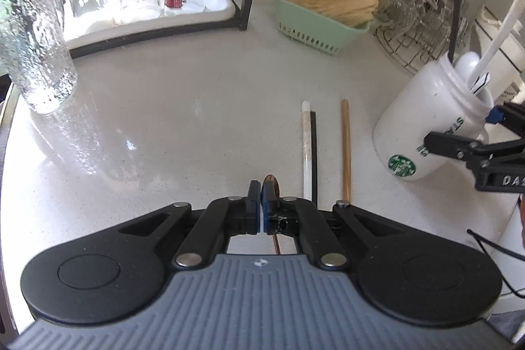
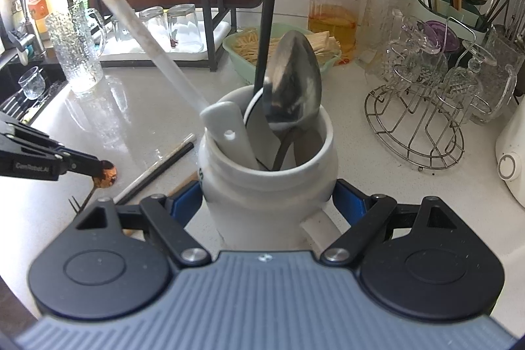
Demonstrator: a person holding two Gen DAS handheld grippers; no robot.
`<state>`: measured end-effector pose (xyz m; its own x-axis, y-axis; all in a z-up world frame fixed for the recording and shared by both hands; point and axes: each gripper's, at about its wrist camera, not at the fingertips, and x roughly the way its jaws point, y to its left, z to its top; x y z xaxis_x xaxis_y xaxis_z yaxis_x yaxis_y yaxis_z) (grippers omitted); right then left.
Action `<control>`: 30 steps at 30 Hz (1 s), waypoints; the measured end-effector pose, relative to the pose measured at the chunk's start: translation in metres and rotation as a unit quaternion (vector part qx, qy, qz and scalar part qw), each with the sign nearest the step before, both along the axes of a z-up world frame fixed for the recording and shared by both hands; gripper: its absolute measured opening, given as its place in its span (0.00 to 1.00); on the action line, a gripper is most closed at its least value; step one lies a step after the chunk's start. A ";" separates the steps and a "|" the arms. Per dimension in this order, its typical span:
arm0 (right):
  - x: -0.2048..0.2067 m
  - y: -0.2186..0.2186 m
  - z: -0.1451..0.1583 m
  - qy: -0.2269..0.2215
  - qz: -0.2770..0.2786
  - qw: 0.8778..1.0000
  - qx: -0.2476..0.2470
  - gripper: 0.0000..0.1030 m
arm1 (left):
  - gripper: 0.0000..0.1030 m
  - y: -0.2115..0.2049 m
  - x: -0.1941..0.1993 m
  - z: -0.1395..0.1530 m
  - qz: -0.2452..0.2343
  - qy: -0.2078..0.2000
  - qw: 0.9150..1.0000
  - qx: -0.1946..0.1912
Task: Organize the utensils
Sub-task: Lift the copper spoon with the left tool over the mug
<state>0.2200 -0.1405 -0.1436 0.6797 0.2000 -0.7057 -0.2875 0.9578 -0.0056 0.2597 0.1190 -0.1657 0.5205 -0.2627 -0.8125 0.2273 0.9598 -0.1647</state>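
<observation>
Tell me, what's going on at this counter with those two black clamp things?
A person is tidying utensils with a hand-held gripper in each hand. The right gripper is clamped around a white mug that already holds a metal spoon, a white ladle and other pieces. The left gripper has shut on a small copper spoon, low over the counter. Three chopsticks lie loose on the counter beside the mug.

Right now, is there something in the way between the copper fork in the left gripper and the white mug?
Nothing blocks it. Between the copper fork and the white mug only flat chopsticks lie on the counter.
</observation>
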 end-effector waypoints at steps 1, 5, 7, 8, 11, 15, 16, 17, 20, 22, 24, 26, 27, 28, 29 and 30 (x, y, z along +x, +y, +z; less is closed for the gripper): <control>0.000 0.000 0.000 0.000 0.001 1.000 0.001 0.86 | 0.01 -0.001 -0.002 0.003 0.005 -0.003 1.000 -0.001; -0.001 -0.001 0.000 -0.002 0.006 1.000 0.001 0.85 | 0.01 -0.005 -0.012 0.017 0.032 -0.023 0.999 0.001; -0.001 -0.001 0.000 -0.002 0.008 1.000 0.002 0.85 | 0.01 -0.006 -0.016 0.023 0.049 -0.028 0.998 -0.005; -0.002 -0.001 0.000 -0.003 0.011 1.000 0.002 0.85 | 0.01 -0.006 -0.017 0.026 0.057 -0.030 0.998 -0.008; -0.003 -0.002 0.000 -0.005 0.015 1.000 0.003 0.85 | 0.01 -0.009 -0.022 0.035 0.077 -0.039 0.996 -0.014; -0.003 -0.003 0.000 -0.007 0.023 1.000 0.005 0.85 | 0.01 -0.015 -0.030 0.049 0.096 -0.058 0.994 -0.017; -0.003 -0.003 0.000 -0.007 0.024 1.000 0.005 0.85 | 0.01 -0.016 -0.031 0.053 0.100 -0.061 0.993 -0.018; -0.003 -0.004 0.000 -0.007 0.025 1.000 0.005 0.85 | 0.01 -0.017 -0.033 0.057 0.104 -0.064 0.992 -0.019; -0.003 -0.004 0.000 -0.009 0.029 1.000 0.006 0.85 | 0.01 -0.021 -0.036 0.069 0.116 -0.074 0.990 -0.023; -0.003 -0.004 0.000 -0.010 0.031 0.999 0.007 0.85 | 0.01 -0.024 -0.039 0.077 0.123 -0.081 0.989 -0.025; -0.003 -0.005 0.000 -0.011 0.034 0.999 0.007 0.85 | 0.00 -0.027 -0.041 0.084 0.129 -0.086 0.988 -0.028; -0.003 -0.005 -0.001 -0.012 0.037 0.999 0.008 0.85 | 0.00 -0.030 -0.043 0.090 0.132 -0.089 0.987 -0.029; -0.003 -0.005 -0.001 -0.013 0.039 0.999 0.009 0.85 | 0.00 -0.032 -0.043 0.092 0.133 -0.091 0.986 -0.030; -0.003 -0.005 -0.001 -0.014 0.040 0.999 0.009 0.85 | 0.00 -0.034 -0.044 0.095 0.135 -0.093 0.986 -0.030; -0.003 -0.005 -0.001 -0.014 0.042 0.999 0.009 0.85 | 0.00 -0.036 -0.044 0.097 0.135 -0.095 0.986 -0.029; -0.003 -0.006 -0.001 -0.015 0.044 0.999 0.010 0.85 | 0.00 -0.038 -0.045 0.099 0.135 -0.096 0.986 -0.030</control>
<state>0.2172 -0.1460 -0.1445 0.6797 0.2733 -0.6806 -0.3701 0.9290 0.0033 0.2150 0.0812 -0.0668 0.7212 -0.1379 -0.6789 -0.0021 0.9796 -0.2012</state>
